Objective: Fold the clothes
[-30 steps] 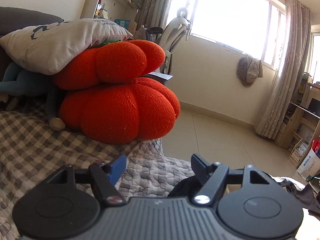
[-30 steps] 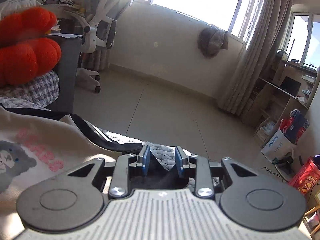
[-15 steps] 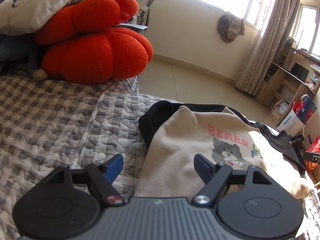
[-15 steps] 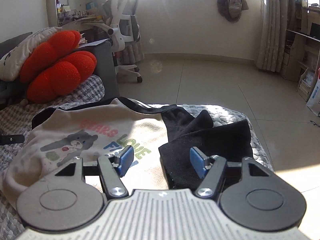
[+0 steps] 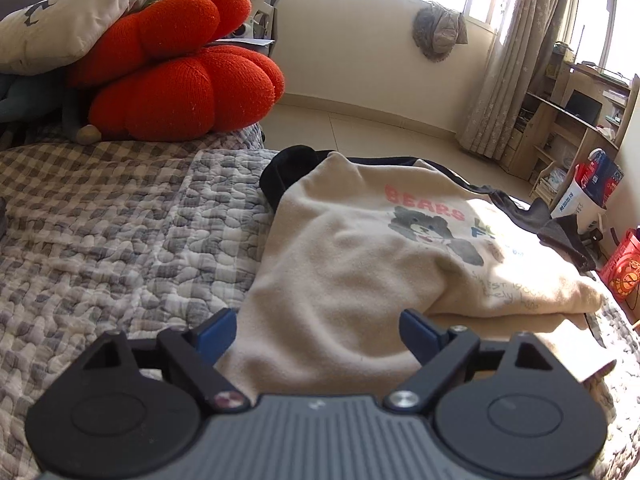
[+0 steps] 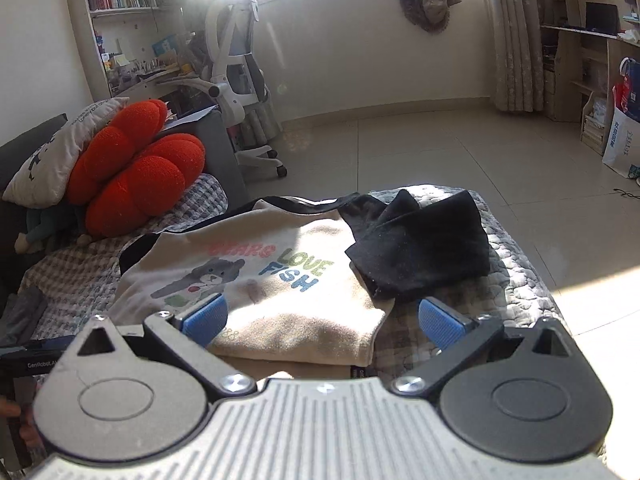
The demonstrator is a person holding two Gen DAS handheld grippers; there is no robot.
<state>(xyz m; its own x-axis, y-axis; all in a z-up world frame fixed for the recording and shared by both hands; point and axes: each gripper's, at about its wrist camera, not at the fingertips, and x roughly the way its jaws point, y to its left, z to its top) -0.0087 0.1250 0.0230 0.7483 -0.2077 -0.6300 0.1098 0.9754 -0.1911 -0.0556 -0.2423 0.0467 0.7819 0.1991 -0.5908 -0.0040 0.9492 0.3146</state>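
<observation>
A beige sweatshirt (image 5: 360, 264) with a bear print and black sleeves lies folded over on the quilted bed; it also shows in the right wrist view (image 6: 280, 280). Its black sleeve (image 6: 424, 252) is folded in on the right side. My left gripper (image 5: 318, 330) is open and empty, just above the shirt's near left edge. My right gripper (image 6: 326, 320) is open and empty, above the shirt's near folded edge. Neither touches the cloth.
Red pumpkin cushions (image 5: 180, 76) and a pale pillow (image 5: 80, 20) sit at the bed's head. The grey quilt (image 5: 120, 240) covers the bed. Beyond the bed edge are tiled floor (image 6: 440, 148), an office chair (image 6: 236, 72), shelves and bags (image 5: 596, 188).
Both grippers pulled back and tilted down from the shirt's far side to its near edge. The right gripper opened and let go of the black sleeve, which now lies folded on the shirt.
</observation>
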